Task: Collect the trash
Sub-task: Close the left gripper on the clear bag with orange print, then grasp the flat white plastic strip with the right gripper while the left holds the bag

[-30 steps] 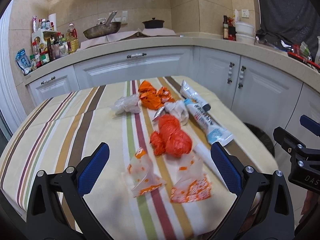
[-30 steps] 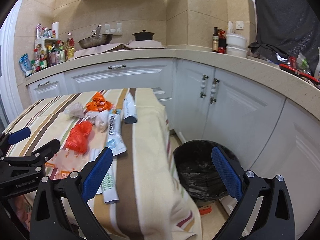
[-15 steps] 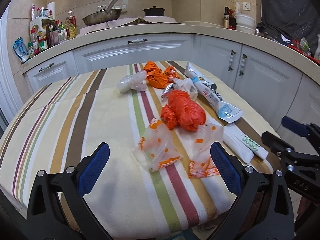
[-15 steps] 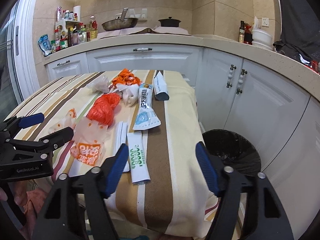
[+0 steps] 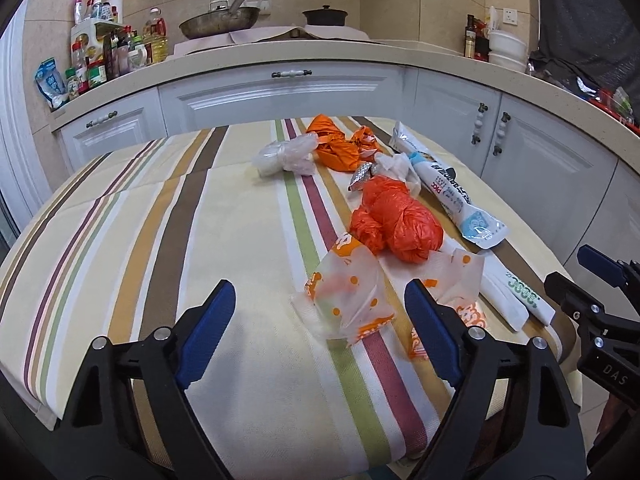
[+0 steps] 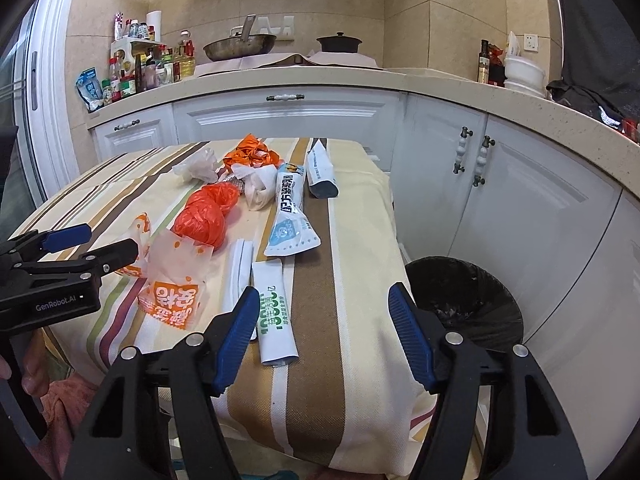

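Trash lies on the striped tablecloth (image 5: 240, 220). My left gripper (image 5: 318, 300) hangs low over it, jaws closing, with a clear orange-dotted wrapper (image 5: 348, 300) between the fingertips; the pads are not touching it. A second orange-printed wrapper (image 6: 172, 284), a crumpled red bag (image 5: 400, 228) and a long white-blue packet (image 6: 292, 208) lie beyond. My right gripper (image 6: 323, 300) is open, partly narrowed, over the table's near right corner, its left finger beside a white green-lettered sachet (image 6: 274, 312). Nothing is held.
A black-lined trash bin (image 6: 464, 300) stands on the floor right of the table, against white cabinets (image 6: 520, 184). Farther back on the cloth lie an orange bag (image 5: 336, 148) and a clear bag (image 5: 284, 156). The counter holds bottles, a pan and a pot.
My left gripper moved forward and down to the dotted wrapper and its jaws narrowed. My right gripper swung left from the bin toward the table, jaws narrower than before.
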Demonstrator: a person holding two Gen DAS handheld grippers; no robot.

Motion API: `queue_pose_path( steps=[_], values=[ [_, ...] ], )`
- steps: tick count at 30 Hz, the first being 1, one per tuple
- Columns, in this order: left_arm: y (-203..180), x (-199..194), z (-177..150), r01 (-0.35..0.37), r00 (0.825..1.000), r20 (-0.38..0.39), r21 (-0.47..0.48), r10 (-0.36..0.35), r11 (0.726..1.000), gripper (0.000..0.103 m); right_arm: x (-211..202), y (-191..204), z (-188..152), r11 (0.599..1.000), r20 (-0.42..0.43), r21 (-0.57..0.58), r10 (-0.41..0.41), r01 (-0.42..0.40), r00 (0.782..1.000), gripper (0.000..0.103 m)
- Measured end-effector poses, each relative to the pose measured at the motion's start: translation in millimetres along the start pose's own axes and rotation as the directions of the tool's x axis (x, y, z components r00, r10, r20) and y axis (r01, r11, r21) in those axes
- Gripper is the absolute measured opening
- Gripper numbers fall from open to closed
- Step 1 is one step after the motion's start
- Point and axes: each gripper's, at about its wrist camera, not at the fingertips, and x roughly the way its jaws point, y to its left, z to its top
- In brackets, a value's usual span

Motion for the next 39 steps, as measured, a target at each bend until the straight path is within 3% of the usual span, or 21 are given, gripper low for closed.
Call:
queue_pose_path(
  steps=[3, 13, 21, 26, 31, 39],
  values=[
    [-1, 7, 1, 0.007, 1.0, -0.01, -0.005, -0.007, 1.0, 0.074, 1, 2, 1, 1.0, 0.001, -0.005, 0.007, -0.007, 1.0, 0.065],
    [-4, 18, 1, 0.073, 0.997, -0.014, 0.027, -0.073, 0.997, 0.023, 7, 3, -1, 1.0, -0.018, 0.002, 0.031, -0.031, 0.999, 0.065],
    [2, 14, -1, 0.079, 0.997, -0.024, 0.025, -0.078, 0.997, 0.022, 6, 7, -4, 0.999, -0.012, 0.002, 0.047, -0.047, 0.999, 0.064],
    [3, 11, -2, 0.079, 0.997, -0.024, 0.021, -0.079, 0.997, 0.022, 2, 19, 0, 0.995, 0.006, -0.018, 0.098, -0.098, 0.995, 0.055],
    [7, 8, -3, 0.074, 0.997, -0.018, 0.015, -0.074, 0.997, 0.022, 10, 38, -4, 0.987, -0.031, -0.082, 0.139, -0.141, 0.99, 0.039],
    [13, 7, -5, 0.075, 0.997, -0.024, 0.002, -0.075, 0.997, 0.022, 18, 46, -8, 0.983, -0.059, -0.086, 0.155, -0.159, 0.986, 0.035]
  ],
)
